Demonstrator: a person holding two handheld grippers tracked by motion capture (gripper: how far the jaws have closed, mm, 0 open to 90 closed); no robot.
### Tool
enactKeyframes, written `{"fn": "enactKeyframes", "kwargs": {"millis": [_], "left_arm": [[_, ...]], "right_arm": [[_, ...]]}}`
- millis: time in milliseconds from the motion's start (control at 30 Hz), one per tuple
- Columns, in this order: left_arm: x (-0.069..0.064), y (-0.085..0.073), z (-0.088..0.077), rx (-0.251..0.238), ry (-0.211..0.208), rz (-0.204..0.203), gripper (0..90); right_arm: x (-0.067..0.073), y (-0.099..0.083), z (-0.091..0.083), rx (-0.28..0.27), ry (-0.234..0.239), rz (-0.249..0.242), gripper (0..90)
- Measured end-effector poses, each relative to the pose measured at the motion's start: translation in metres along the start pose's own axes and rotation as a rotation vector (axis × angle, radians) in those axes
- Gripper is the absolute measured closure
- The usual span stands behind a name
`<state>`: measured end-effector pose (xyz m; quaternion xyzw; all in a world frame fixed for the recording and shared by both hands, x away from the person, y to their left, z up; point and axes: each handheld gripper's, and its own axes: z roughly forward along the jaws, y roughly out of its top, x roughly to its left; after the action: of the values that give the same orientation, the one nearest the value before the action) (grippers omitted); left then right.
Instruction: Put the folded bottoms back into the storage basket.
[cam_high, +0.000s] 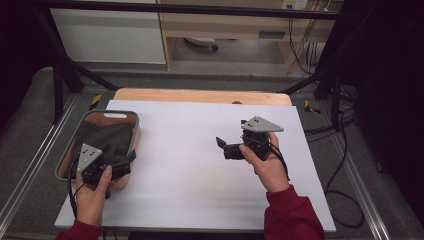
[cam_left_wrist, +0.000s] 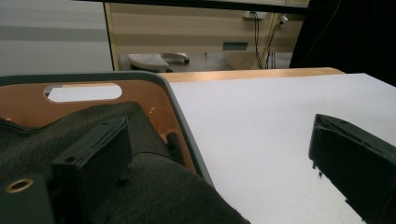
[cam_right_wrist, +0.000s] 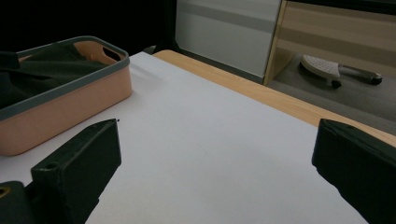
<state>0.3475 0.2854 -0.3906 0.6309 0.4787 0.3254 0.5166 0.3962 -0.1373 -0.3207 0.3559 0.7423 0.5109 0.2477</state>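
Left gripper poised over the cloth in the basket

The left gripper (cam_high: 117, 162), jaws spread, hangs over the near right corner of the basket (cam_high: 134, 131), one jaw above the dark cloth (cam_high: 102, 136) and one past the rim; nothing is gripped, so the lift seems yet to come. The right gripper (cam_high: 223, 146), also spread and empty, hovers mid-tabletop (cam_high: 185, 165). Only the basket rim stands in the way.
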Motion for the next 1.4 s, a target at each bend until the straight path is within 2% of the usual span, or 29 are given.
{"fn": "enactKeyframes", "kwargs": {"millis": [367,800,1400], "left_arm": [[0.001,-0.001,0.000,-0.011,0.007,0.009,5.1],[0.001,-0.001,-0.001,-0.017,-0.001,-0.005,5.0],[0.002,0.000,-0.003,-0.030,0.000,-0.008,5.0]], "right_arm": [[-0.012,-0.001,-0.013,-0.021,-0.031,0.016,1.5],[-0.027,-0.002,-0.030,-0.051,-0.048,0.029,1.4],[-0.041,-0.010,-0.048,-0.049,-0.073,0.036,1.3]]}}
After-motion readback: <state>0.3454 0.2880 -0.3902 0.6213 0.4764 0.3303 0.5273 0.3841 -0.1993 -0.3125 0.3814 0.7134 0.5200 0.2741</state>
